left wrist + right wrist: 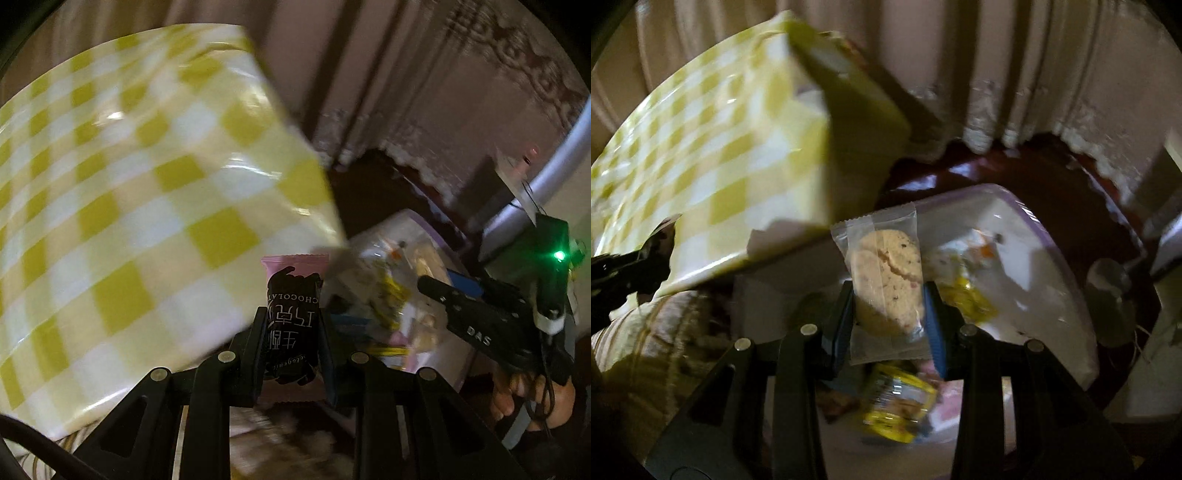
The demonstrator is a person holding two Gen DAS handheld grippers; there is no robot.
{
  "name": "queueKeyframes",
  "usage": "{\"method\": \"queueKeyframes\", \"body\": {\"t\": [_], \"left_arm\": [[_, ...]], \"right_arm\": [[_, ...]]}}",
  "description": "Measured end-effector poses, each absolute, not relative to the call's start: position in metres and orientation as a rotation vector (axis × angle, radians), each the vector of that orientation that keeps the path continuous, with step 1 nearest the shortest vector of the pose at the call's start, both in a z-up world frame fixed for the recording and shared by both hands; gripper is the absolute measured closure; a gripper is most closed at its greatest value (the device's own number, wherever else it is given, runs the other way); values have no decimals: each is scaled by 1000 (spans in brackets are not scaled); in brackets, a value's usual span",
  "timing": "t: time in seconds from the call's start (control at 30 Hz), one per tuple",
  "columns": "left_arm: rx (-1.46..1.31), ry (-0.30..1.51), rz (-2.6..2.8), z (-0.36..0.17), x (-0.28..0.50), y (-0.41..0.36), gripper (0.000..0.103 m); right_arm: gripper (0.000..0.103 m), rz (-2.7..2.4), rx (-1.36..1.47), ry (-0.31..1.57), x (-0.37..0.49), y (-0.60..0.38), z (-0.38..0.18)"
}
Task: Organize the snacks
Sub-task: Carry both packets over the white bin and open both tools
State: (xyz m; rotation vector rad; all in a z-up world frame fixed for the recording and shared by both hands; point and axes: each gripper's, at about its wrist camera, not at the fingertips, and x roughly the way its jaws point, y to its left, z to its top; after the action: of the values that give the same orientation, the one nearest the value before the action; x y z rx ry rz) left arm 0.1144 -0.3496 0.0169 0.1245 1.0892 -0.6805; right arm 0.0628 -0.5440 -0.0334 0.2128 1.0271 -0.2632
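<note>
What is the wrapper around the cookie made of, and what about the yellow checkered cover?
The cookie wrapper, held in the right gripper, looks like thin clear plastic film: the cookie shows through it, and the top edge is crimped in a zigzag. The checkered cover seems to be glossy vinyl or oilcloth, since bright glints of light sit on it, though blur leaves that uncertain.

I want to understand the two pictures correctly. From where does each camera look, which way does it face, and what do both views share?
Left wrist: sits on the left gripper, faces forward and down along its fingers, which clamp a black chocolate bar; the right gripper and a hand show at right.
Right wrist: sits on the right gripper, facing likewise, clamping a wrapped cookie; the left gripper shows at the left edge.
Shared: the yellow checkered box and the white bin of snacks.
</note>
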Motion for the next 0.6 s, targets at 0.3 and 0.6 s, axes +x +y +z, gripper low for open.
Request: {"method": "queueKeyframes", "body": {"t": [0.3, 0.6], "left_arm": [[179, 1158, -820, 1, 93, -427, 77], [155, 1219, -884, -11, 82, -455, 50]], "right_arm": [[63, -409, 249, 1021, 38, -589, -30], [51, -474, 228, 1008, 28, -592, -22]]}}
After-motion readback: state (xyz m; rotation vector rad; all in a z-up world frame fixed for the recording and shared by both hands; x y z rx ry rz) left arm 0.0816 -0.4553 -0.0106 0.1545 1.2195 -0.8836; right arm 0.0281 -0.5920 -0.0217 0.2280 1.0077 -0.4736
